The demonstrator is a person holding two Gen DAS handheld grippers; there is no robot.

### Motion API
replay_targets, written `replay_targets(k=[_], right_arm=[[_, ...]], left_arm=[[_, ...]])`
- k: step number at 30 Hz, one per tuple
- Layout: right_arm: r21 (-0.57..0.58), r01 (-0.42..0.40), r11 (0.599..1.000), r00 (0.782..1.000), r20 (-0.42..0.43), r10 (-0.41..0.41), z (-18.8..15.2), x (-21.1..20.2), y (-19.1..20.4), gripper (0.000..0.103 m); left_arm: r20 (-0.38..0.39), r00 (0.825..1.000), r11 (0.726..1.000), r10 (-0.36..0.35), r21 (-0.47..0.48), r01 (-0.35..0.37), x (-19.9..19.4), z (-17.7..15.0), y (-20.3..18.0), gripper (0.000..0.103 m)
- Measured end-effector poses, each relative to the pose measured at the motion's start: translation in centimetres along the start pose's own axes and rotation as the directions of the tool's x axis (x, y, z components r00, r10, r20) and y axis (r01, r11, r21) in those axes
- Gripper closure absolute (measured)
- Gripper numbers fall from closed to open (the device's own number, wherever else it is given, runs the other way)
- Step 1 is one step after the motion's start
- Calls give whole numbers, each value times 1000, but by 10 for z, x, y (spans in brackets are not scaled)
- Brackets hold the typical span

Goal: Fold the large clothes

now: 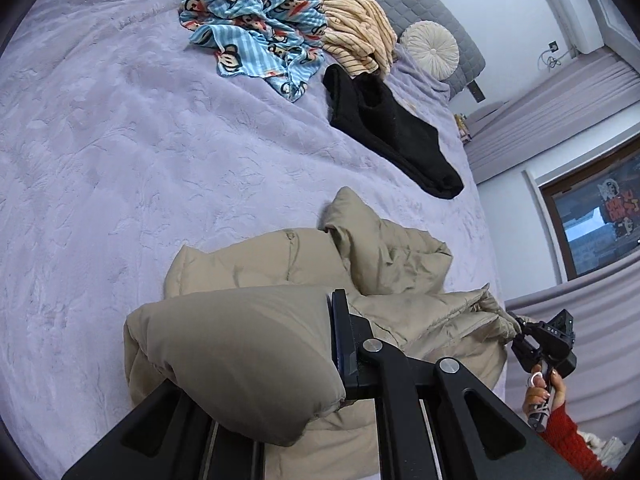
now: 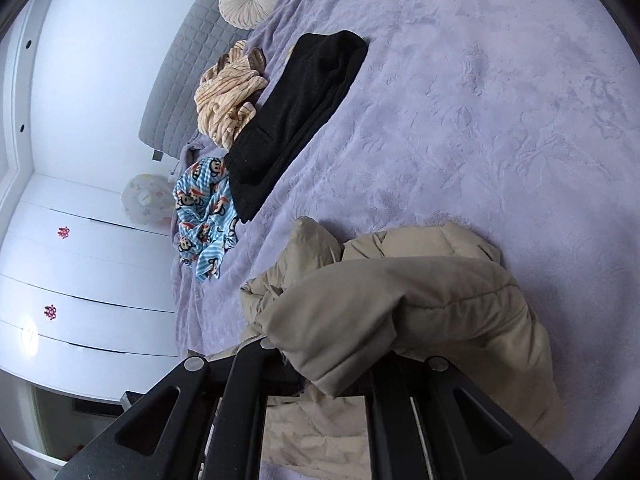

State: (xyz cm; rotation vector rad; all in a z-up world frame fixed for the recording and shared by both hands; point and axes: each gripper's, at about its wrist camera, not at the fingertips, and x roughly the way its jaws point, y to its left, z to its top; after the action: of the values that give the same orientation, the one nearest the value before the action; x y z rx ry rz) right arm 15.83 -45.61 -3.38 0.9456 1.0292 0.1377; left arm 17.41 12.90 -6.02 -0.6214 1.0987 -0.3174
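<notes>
The big tan puffy coat (image 1: 304,280) lies bunched up on the purple bed (image 1: 120,160), close to the near edge. It looks soft and fat, full of stuffing, so it is likely light but springy, and it may puff back open after a fold. The outside cloth looks smooth, so it could slip. A good place to grab is likely a thick edge or a seam, not the smooth middle.

On the left side, the left tongs (image 1: 336,344) are closed on a fat roll of the coat. The roll bulges out to the left of the black finger (image 1: 340,320). These tongs are low over the coat and point toward the far end of the bed.

On the right side, the right tongs (image 2: 332,364) are also holding the coat. A thick fold drapes over them and hides the tips, so the fingers cannot be seen well. In the left view the person's hand (image 1: 540,388) grips the handle, with a red sleeve (image 1: 568,432) behind it, at the coat's right edge.

Farther up the bed lie black folded clothes (image 1: 384,128), a blue monkey cloth (image 1: 256,28) and a striped yellow cloth (image 1: 356,28), well apart from the coat.
</notes>
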Motion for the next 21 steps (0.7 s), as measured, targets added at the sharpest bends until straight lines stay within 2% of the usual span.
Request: replay_targets(k=[5,9,14,16,17,18,19,20,21], right_arm=[[43,64,997,998,-18,-63,10,43,-29,95],[72,63,995,998,-24,-61,13,63,-48,95],[132,38,991,999,-16,-36,13,68,-58,94],[127,27,992,1000,-13,-25,11,62,-52,88],[122,22,992,1000,-10,-21,10,58,-48,84],[113,19,993,1000,-1,-19,9,52,-44,68],[102,19,995,1000,11,-20,9,46,-40,45],[88,23,996,999,26,-25,8,40,-36,34],[68,23,997,999,43,-26,7,33,-31,29]], left_arm=[[-34,996,996,85,17,-85,49,6,15,92],[-26,991,992,128,24,-127,71,5,21,91],[-15,970,967,243,82,-241,65,3,1,91],[13,963,956,268,123,-268,51,-1,-13,89],[30,964,954,265,138,-267,43,-4,-18,88],[47,964,952,260,153,-265,36,-6,-23,88],[56,963,949,262,168,-268,30,-8,-27,88],[56,962,945,268,177,-274,25,-9,-30,88],[50,960,943,276,181,-280,23,-8,-31,88]])
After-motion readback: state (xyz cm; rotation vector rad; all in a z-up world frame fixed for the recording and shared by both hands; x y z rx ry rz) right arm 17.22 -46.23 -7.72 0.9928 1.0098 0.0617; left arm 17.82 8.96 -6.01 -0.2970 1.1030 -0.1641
